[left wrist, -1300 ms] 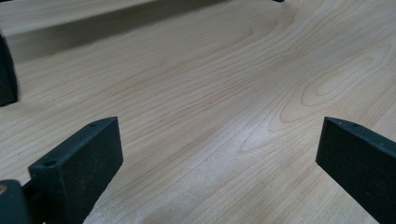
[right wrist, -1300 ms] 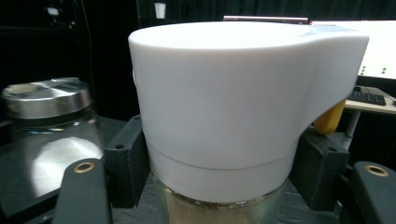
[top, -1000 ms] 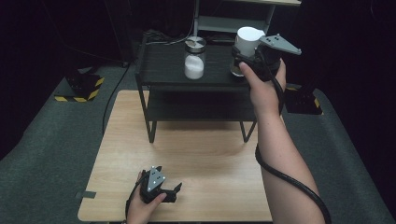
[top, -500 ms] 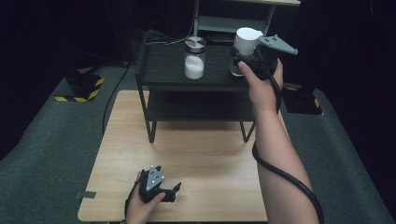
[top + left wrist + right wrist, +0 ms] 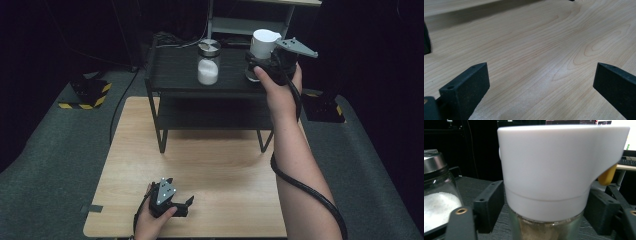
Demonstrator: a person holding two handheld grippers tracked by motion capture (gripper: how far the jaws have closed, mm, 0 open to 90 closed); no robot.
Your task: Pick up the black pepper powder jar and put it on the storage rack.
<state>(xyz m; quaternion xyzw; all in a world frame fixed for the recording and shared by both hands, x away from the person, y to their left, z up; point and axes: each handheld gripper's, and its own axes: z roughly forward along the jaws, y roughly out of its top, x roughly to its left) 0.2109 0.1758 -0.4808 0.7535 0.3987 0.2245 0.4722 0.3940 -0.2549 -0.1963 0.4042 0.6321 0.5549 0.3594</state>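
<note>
White-capped spice jar (image 5: 544, 182), upright on shelf, stands between right gripper (image 5: 544, 212) jaws, contact unclear; left gripper (image 5: 170, 200) spread wide, idle.

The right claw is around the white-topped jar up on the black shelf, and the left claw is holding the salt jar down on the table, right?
Not quite. The left claw holds nothing: the left gripper view shows it open over the bare wooden table. The salt jar stands on the black shelf. The right claw is around the white-topped jar.

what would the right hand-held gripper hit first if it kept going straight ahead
The right hand-held gripper would meet the white-capped jar first. The jar already stands between its open jaws on the black shelf, right in front of the camera.
</note>
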